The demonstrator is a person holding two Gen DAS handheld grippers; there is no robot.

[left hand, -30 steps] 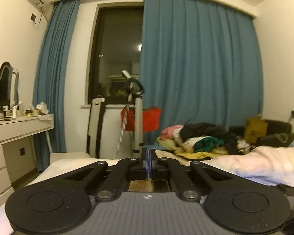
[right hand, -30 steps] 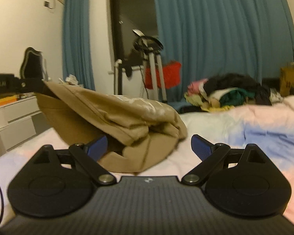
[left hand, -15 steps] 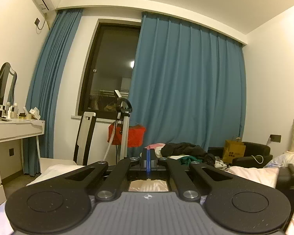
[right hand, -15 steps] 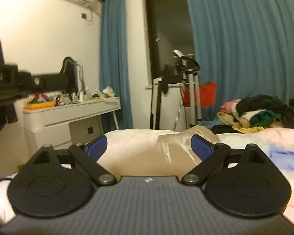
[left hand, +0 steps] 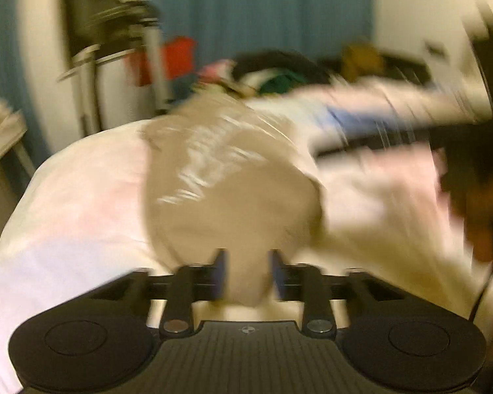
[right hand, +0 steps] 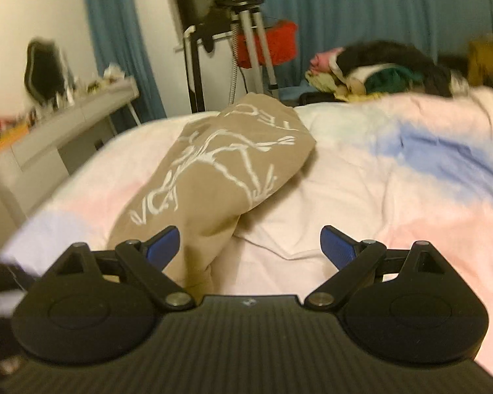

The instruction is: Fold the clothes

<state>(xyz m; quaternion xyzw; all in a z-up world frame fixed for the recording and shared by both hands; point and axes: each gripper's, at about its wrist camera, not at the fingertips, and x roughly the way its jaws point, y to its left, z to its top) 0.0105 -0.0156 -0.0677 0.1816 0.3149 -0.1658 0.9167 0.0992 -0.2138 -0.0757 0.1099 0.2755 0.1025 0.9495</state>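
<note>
**Tan garment is coming down onto the bed, and your left claw is letting go**

You are looking at the tan garment [right hand: 220, 170] lying on the bed [right hand: 394, 203] as a long bundle, its white print facing up and one end trailing down between the two claws. A second ago it was bunched up in a raised heap in front of your right claw; now it is stretching flat along the pastel bed cover. Half a second ago your left claw was pinching a bit of tan cloth with its fingers pressed together and pointing at the window; now the left claw [left hand: 248, 274] is tilting down at the bed, its fingers are standing a little apart, and the tan cloth is sitting loosely in the gap between them. The left view is heavily blurred, so I am judging a release rather than seeing it cleanly. Your right claw [right hand: 249, 246] is standing wide apart and gripping nothing, with the cloth's near end passing just beside its left finger.

For the task, this is reading as a lay-down: the garment is resting on the bed in a narrow, roughly doubled shape, but whether it is counting as folded I cannot tell, since its edges are looking uneven.

The white print is showing line art and letters upside down; I am making out something like "TEC" at the far end, nothing more. Beyond the bed, a pile of clothes [right hand: 378, 72] is waiting by the blue curtain [right hand: 378, 6].
</note>
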